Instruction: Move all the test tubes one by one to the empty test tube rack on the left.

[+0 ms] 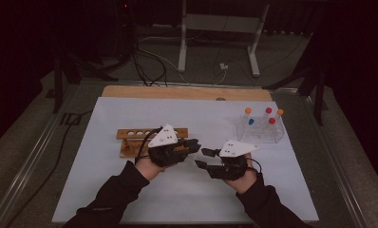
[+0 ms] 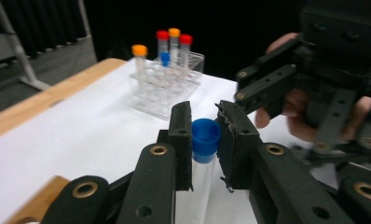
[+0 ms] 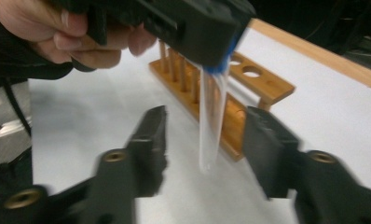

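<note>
One blue-capped tube (image 2: 203, 154) hangs upright, cap up, clamped in the left claw (image 2: 203, 140). Right claw (image 3: 204, 140) gapes wide around its lower end, near the wooden rack (image 3: 263, 84).

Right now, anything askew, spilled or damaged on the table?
Nothing stands out. The left gripper holds a blue-capped tube by its cap, intact. The wooden rack and clear rack stand upright; no spill on the white sheet.
</note>
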The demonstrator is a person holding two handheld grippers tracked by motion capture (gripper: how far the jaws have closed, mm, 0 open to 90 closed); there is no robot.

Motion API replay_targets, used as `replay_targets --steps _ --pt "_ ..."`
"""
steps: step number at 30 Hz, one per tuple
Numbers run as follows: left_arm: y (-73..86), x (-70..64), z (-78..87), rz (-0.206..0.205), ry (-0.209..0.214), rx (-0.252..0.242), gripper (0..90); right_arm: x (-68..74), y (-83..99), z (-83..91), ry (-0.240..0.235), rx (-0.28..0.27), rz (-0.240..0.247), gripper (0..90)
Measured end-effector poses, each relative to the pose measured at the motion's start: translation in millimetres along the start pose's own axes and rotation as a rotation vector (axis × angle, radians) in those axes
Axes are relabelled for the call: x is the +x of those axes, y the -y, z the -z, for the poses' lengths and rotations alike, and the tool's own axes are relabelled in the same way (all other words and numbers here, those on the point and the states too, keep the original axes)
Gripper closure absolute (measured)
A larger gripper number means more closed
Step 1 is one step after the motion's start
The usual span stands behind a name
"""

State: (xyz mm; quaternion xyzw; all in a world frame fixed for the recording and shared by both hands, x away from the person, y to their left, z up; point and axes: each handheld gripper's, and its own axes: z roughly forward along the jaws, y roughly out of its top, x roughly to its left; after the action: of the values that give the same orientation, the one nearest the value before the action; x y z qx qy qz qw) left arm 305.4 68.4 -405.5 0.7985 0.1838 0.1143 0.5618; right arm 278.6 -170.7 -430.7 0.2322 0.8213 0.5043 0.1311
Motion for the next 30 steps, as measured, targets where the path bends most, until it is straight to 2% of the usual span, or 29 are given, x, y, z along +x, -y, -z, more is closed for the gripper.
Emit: replay_targets --steps 3,4,6,8,9,10,11,12,14,17,22,30 --pt "-3.7 5.5 4.4 0.004 -0.019 -0.007 77.4 -1.8 -0.5 2.7 0.015 -0.018 -0.018 35.9" --pt "-7.9 10.9 9.3 -0.002 -0.045 -0.014 77.5 -2.1 -0.7 3.6 0.026 -0.022 -0.02 32.7" --pt "-9.8 13.7 11.7 0.001 -0.054 -0.018 77.5 -3.3 -0.9 5.1 0.032 -0.034 -0.024 26.4" --pt "-13.6 19.7 16.3 0.001 -0.076 -0.025 77.5 -4.3 -1.2 5.3 0.045 -0.041 -0.032 19.0" --pt "-17.3 26.2 20.4 -0.002 -0.103 -0.029 77.5 -4.7 -1.4 5.8 0.047 -0.043 -0.041 16.8" --pt "-17.3 26.2 20.4 -0.002 -0.103 -0.029 77.5 -4.8 -1.4 6.3 0.051 -0.05 -0.045 12.6" --pt "-20.4 32.5 23.6 -0.002 -0.127 -0.033 77.5 -5.0 -1.1 6.9 0.042 -0.055 -0.041 8.5" --pt "-20.4 32.5 23.6 -0.002 -0.127 -0.033 77.5 -5.0 -1.1 6.9 0.042 -0.055 -0.041 8.5" --pt "-22.9 38.8 26.2 0.004 -0.145 -0.039 77.5 -5.8 -1.0 7.6 0.037 -0.059 -0.045 1.4" --pt "-26.6 49.2 28.8 0.001 -0.187 -0.039 77.5 -7.4 -1.3 10.2 0.044 -0.076 -0.053 0.0" --pt "-26.1 59.6 26.8 0.011 -0.226 -0.037 77.5 -9.1 -1.1 12.7 0.048 -0.088 -0.058 0.0" --pt "-11.3 76.4 15.0 0.042 -0.285 -0.01 77.4 -9.6 0.5 11.5 0.043 -0.083 -0.053 0.0"
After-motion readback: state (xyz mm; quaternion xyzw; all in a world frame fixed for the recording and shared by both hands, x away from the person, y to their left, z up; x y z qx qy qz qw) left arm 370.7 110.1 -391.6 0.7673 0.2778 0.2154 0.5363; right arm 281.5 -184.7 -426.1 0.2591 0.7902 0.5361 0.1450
